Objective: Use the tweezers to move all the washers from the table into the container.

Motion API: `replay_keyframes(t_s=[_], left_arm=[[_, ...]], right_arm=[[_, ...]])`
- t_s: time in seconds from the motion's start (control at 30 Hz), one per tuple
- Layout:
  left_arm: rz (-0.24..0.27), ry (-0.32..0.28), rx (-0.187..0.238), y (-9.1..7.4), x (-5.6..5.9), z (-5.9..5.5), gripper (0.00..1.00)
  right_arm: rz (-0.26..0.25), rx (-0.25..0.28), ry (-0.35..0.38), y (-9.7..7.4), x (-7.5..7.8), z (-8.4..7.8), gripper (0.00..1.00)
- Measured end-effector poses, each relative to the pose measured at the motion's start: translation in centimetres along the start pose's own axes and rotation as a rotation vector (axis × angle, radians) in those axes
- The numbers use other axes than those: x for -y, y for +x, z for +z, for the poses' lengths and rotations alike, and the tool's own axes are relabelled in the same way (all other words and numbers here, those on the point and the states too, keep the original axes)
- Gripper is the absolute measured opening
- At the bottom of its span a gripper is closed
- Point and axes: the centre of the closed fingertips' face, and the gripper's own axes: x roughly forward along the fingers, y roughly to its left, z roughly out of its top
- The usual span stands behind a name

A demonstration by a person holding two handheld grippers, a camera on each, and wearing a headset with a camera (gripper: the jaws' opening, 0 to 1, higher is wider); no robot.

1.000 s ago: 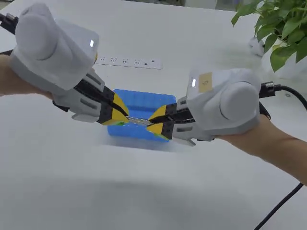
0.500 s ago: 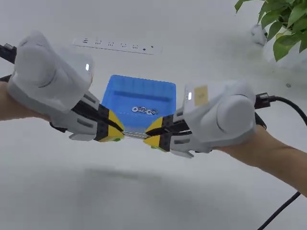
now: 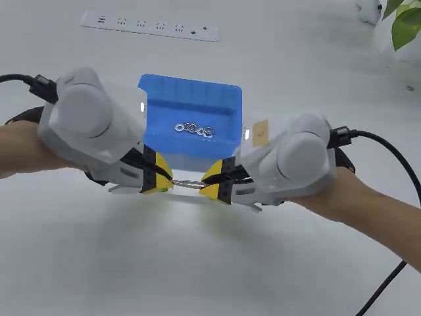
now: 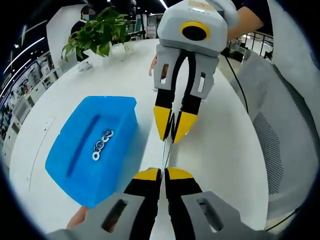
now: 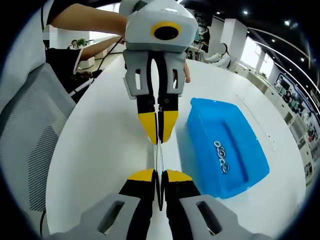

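One tweezers [image 3: 187,185] end pinched by left hand-held gripper [image 3: 158,179], other by right hand-held gripper [image 3: 214,184], near container [image 3: 191,92] holding washers [image 3: 194,129]. Keep level; free one end once other grip holds.

**Blue tub, yellow tips**

Your container [image 3: 191,99] at upper centre is bright blue, its washers [image 3: 194,129] silvery. Your left gripper [image 3: 162,182] and right gripper [image 3: 210,185] have pale grey shells, black jaws and yellow tips. The tweezers [image 3: 187,185] are steel-grey, the table [image 3: 197,263] white, the leaves [image 3: 408,26] at upper right green.
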Motion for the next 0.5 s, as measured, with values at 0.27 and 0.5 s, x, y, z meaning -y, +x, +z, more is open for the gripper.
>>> replay_keyframes(t_s=[0.27,0.5], left_arm=[[0.004,0.007,-0.062,0.6,0.1,-1.6,0.08],[0.024,-0.016,-0.067,0.3,0.0,-1.6,0.18]], right_arm=[[0.030,-0.036,0.012,1.0,-0.4,-1.1,0.09],[0.022,-0.043,0.032,0.7,-0.4,-1.2,0.12]])
